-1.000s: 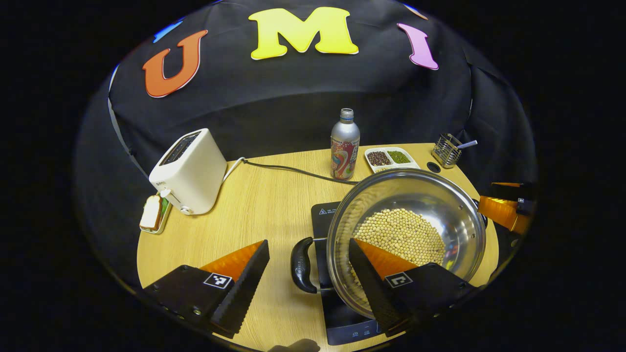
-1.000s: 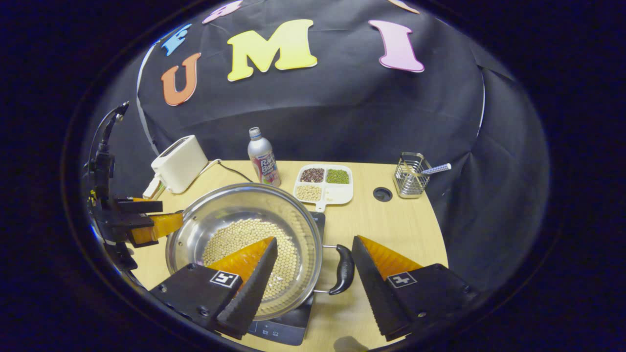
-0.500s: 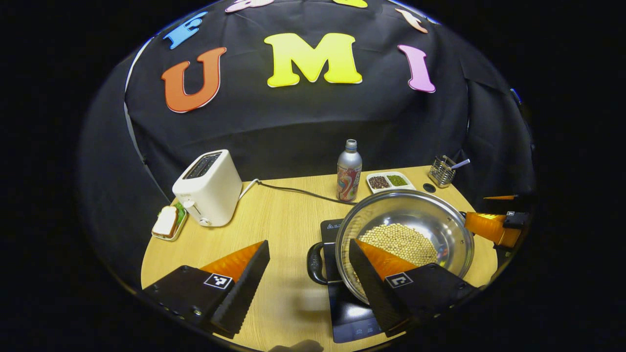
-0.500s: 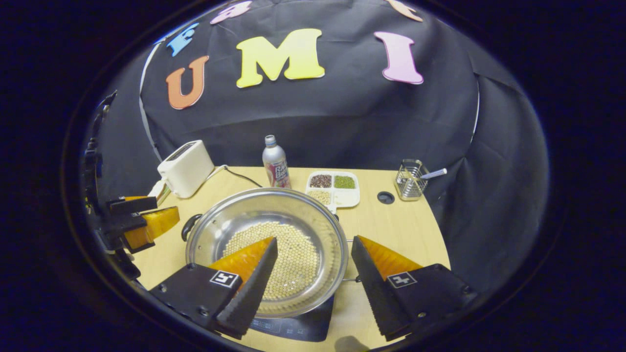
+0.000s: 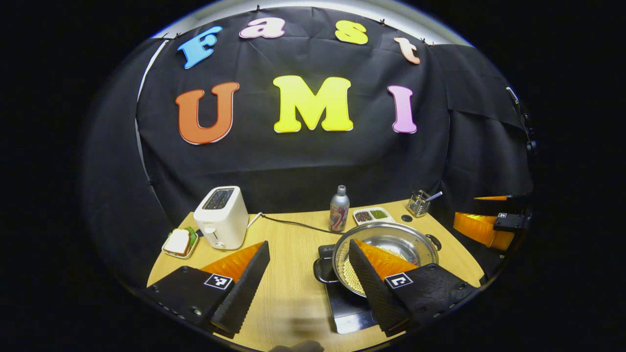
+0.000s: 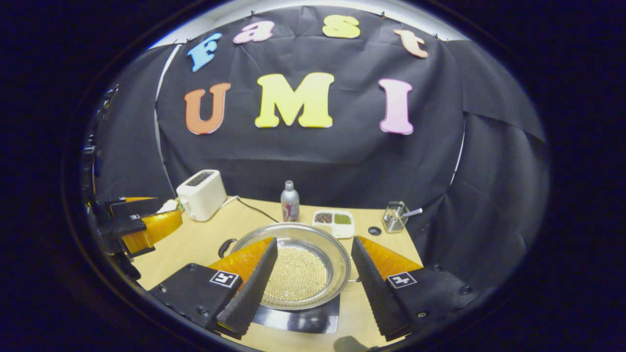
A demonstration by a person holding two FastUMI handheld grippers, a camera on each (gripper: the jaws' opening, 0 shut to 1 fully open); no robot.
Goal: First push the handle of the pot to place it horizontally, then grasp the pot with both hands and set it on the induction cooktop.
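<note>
Pot [image 6: 298, 266] full of soybeans sits on the induction cooktop [image 6: 303, 320] at 6 o'clock, with the left gripper [image 5: 309, 286] and right gripper [image 6: 313, 288] both spread wide, gripping nothing.

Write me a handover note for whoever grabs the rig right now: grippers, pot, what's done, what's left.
Left gripper: open, holding nothing, raised above the table.
Right gripper: open, holding nothing, also raised above the table.
Pot: sits on the induction cooktop, beans inside, handles out to the sides, one black handle on the left gripper's side.
Done: by the look of it, the handle is horizontal and the pot is placed on the cooktop.
Left: nothing obvious; just check that the pot sits centred, since it overhangs the cooktop's edge in both views.
</note>
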